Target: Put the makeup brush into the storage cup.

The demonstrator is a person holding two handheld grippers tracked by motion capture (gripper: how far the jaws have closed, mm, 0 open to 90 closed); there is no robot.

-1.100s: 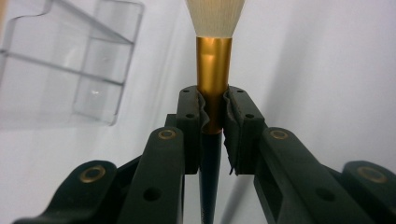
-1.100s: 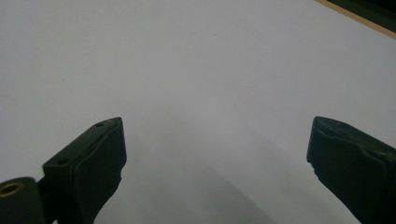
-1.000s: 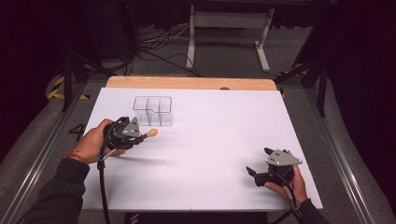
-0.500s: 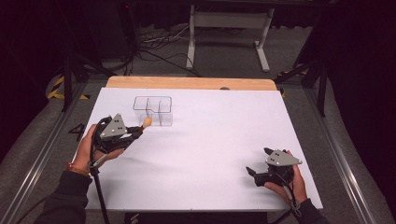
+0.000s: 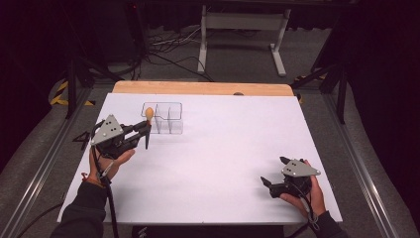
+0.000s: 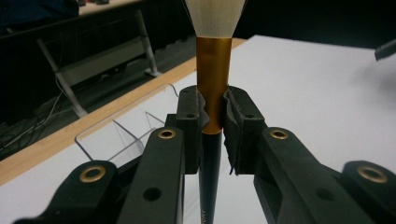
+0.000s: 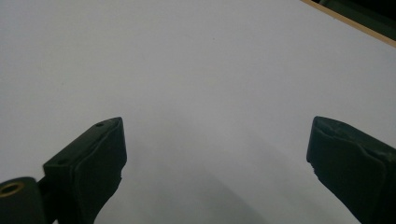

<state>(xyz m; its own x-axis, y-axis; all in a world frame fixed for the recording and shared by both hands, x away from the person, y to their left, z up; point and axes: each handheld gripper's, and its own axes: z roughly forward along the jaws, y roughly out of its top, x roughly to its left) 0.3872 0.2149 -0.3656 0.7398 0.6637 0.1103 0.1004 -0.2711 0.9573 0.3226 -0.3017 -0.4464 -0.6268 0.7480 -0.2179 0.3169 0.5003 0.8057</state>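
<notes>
My left gripper is shut on a makeup brush at the table's left. The brush stands nearly upright: black handle down, pale bristle head up. In the left gripper view, the pads clamp the gold ferrule of the brush, and the left gripper faces a clear divided organizer box. From above, the brush head sits just in front of the left compartment of the organizer box. My right gripper rests at the front right, open. The right gripper has only white table between its jaws.
The white table top has a wooden strip along its far edge. A table frame and cables stand on the dark floor beyond. Metal rails run along both sides of the table.
The left gripper has lifted and drifted toward the organizer box. The brush has swung from pointing right to standing nearly upright. The right gripper has stayed still.
</notes>
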